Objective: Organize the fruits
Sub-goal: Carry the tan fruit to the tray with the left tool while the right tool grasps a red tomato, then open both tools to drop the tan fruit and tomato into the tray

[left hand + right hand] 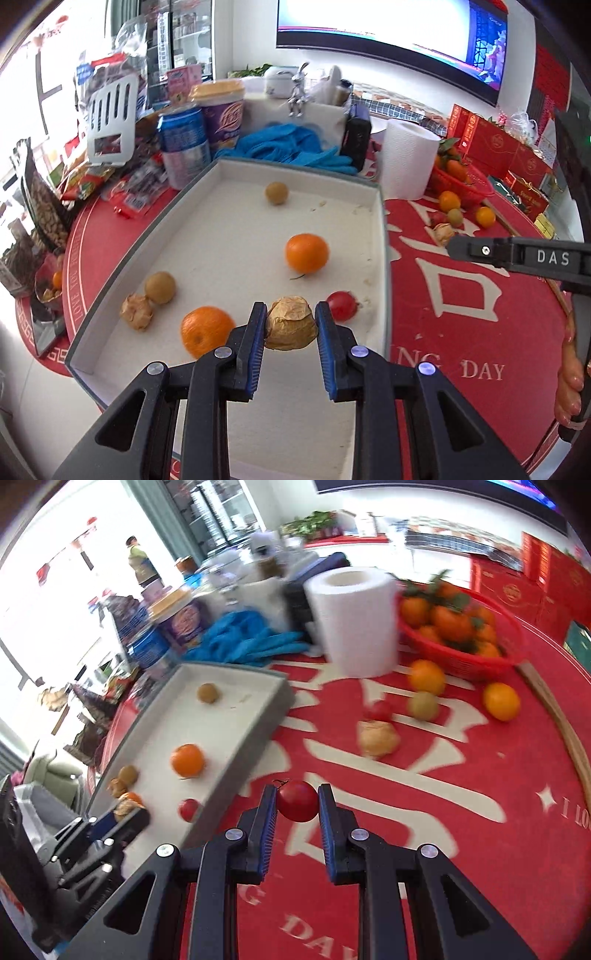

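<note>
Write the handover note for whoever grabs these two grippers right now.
Left gripper: shut on a husked groundcherry, held over the near end of the white tray.
Right gripper: shut on a cherry tomato, held above the red tablecloth, right of the tray.
Done: in the tray lie two oranges, two brownish round fruits, one husked groundcherry and one cherry tomato.
Left: set down both held fruits, then collect the loose ones near the red basket: two oranges, a greenish fruit, a tomato, a husked groundcherry.
</note>
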